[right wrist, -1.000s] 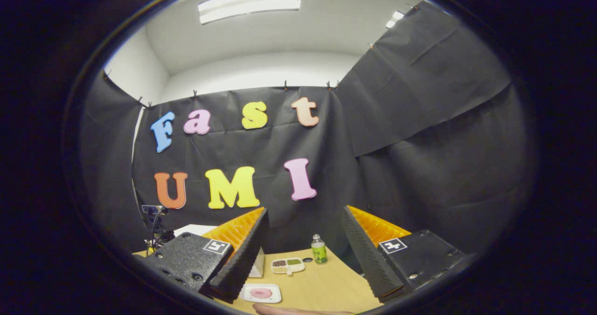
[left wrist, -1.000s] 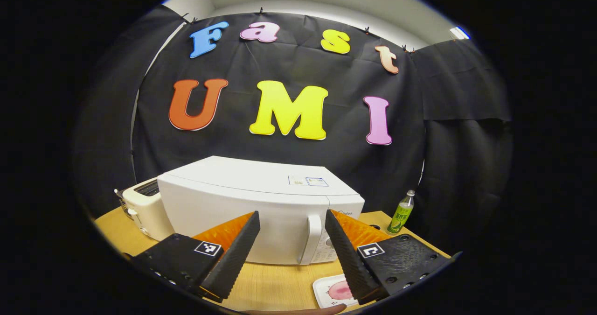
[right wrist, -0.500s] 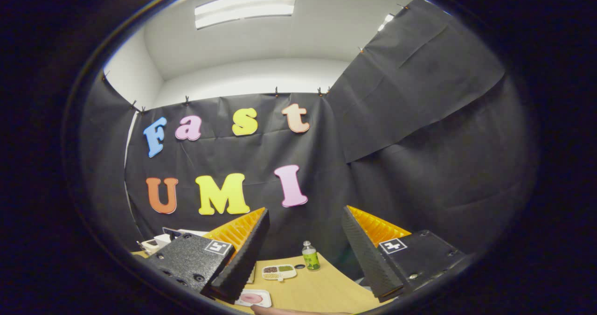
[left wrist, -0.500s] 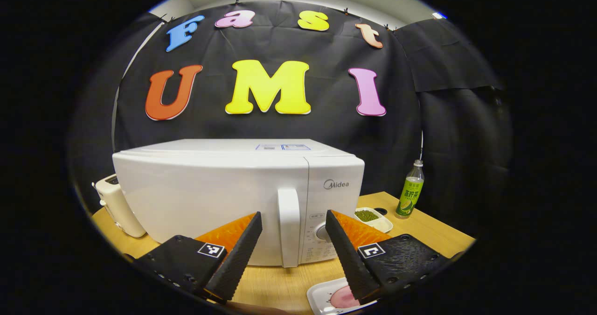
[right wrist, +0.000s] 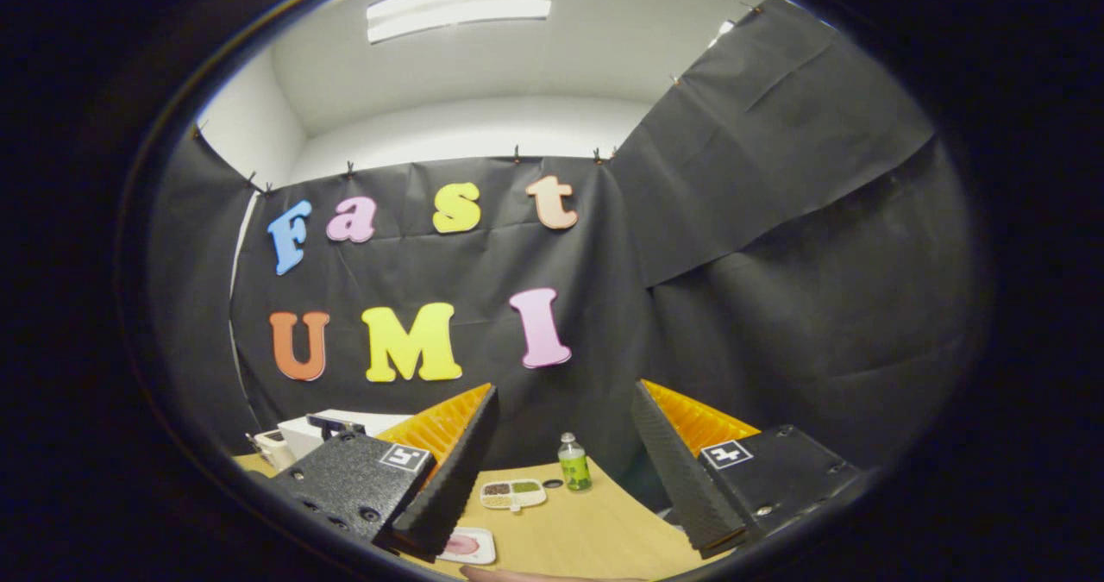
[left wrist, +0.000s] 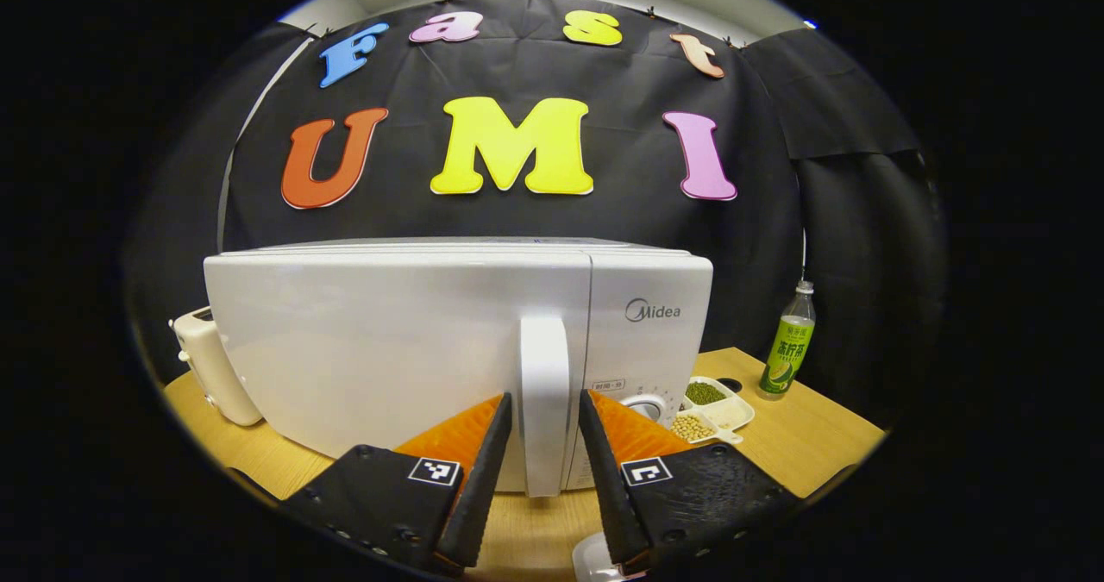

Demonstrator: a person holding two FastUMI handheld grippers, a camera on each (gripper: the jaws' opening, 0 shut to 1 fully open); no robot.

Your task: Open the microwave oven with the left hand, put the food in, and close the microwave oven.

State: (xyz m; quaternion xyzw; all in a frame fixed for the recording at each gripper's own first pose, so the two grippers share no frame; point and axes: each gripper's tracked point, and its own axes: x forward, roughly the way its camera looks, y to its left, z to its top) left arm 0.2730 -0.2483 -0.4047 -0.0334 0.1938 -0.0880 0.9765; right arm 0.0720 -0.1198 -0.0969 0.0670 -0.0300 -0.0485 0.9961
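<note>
The white microwave (left wrist: 388, 349) stands shut on the wooden table (left wrist: 819, 444), its upright handle (left wrist: 545, 392) facing me. My left gripper (left wrist: 543, 397) straddles that handle, one finger on each side, with a thin strip of white door showing between each finger and the handle. A corner of the white food plate (left wrist: 591, 565) peeks out under its right finger. In the right gripper view the plate (right wrist: 464, 545) with pink food lies on the table below my right gripper (right wrist: 562, 388), which hangs open and empty above the table, aimed at the wall.
A cream toaster (left wrist: 207, 366) stands left of the microwave. A divided dish of beans (left wrist: 716, 409) and a green bottle (left wrist: 787, 351) sit to its right, also seen as the dish (right wrist: 512, 494) and bottle (right wrist: 571, 464). A hand (right wrist: 517, 575) edges in below.
My left gripper moved in to the microwave handle and its fingers narrowed around it. The right gripper only shifted slightly and stayed open.
</note>
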